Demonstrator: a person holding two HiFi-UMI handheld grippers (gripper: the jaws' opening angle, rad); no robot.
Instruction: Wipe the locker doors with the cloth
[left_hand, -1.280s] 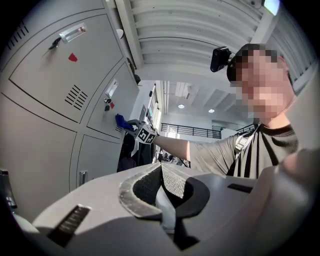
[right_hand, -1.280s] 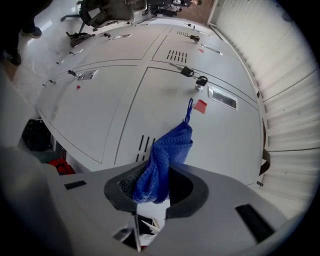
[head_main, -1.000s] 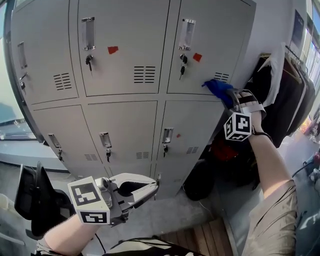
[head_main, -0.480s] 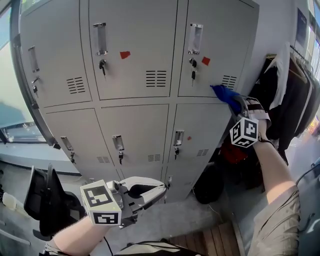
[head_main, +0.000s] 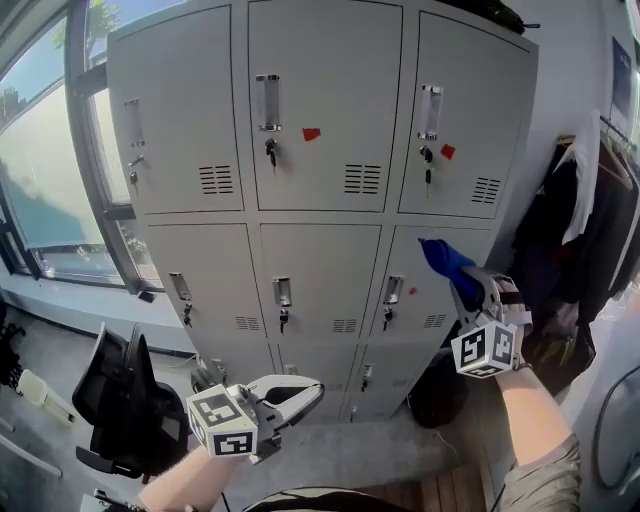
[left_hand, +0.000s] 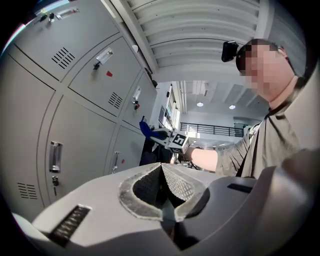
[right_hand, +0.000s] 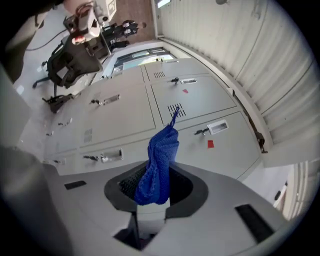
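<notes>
The grey lockers (head_main: 320, 120) stand in three columns ahead of me. A blue cloth (head_main: 443, 258) sticks out of my right gripper (head_main: 462, 283), which is shut on it. It is held close to the top right corner of the middle-row right door (head_main: 430, 290); whether it touches I cannot tell. In the right gripper view the cloth (right_hand: 159, 165) rises from between the jaws toward the lockers (right_hand: 125, 115). Low and left, in front of the bottom row, my left gripper (head_main: 312, 388) is shut and holds nothing. In its own view the left gripper (left_hand: 161, 170) has its pads pressed together.
A black office chair (head_main: 125, 400) stands at the lower left beside a large window (head_main: 50, 170). Dark clothes (head_main: 580, 240) hang right of the lockers, with a dark bag (head_main: 440, 390) on the floor below. Keys hang from several locks.
My right gripper has carried the cloth down from the vent of the top right door to the middle-row right door. The left gripper has stayed low and shut.
</notes>
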